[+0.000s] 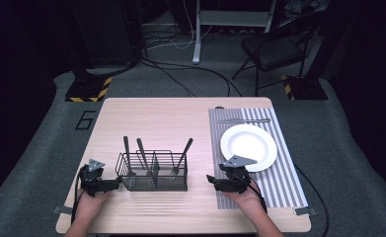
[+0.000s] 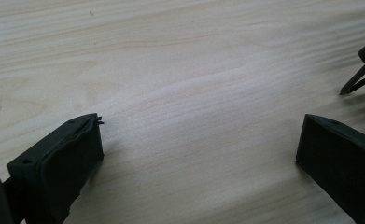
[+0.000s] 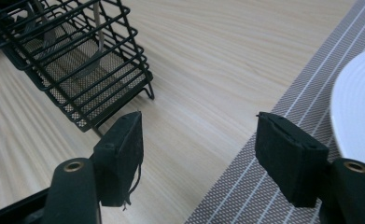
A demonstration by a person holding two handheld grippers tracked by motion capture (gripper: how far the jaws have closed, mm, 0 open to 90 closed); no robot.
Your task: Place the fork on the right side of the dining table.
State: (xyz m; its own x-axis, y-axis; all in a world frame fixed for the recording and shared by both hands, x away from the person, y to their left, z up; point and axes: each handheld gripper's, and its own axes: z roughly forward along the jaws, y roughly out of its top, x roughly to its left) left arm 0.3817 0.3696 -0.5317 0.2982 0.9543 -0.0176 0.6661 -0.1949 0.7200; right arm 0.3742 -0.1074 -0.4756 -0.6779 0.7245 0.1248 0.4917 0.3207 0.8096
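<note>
- Left gripper point(image 1: 115, 184) rests on the table point(image 1: 156, 123) just left of the caddy point(image 1: 153, 173), at its near left corner; jaws spread wide with nothing between them but bare wood. A bit of the caddy's wire foot point(image 2: 364, 70) shows past the tips in the left gripper view.
- Right gripper point(image 1: 210, 180) sits right of the caddy, at the near left edge of the striped mat point(image 1: 284, 182); jaws wide apart and empty, one over wood, the other over the mat.
- The caddy, a black wire basket with compartments, stands between the two grippers, apart from both. Three utensils point(image 1: 140, 150) stand in it, dark handles up; which kind each is cannot be told.
- Right of the caddy and a little farther back, a white plate point(image 1: 250, 145) lies on the mat, just beyond the right gripper.
- Beyond the plate, a knife point(image 1: 244, 120) lies crosswise on the mat.
- Past the table, right of the caddy's line, a folding chair point(image 1: 274, 49) stands on the grey floor, with cables point(image 1: 190, 74) nearby.
</note>
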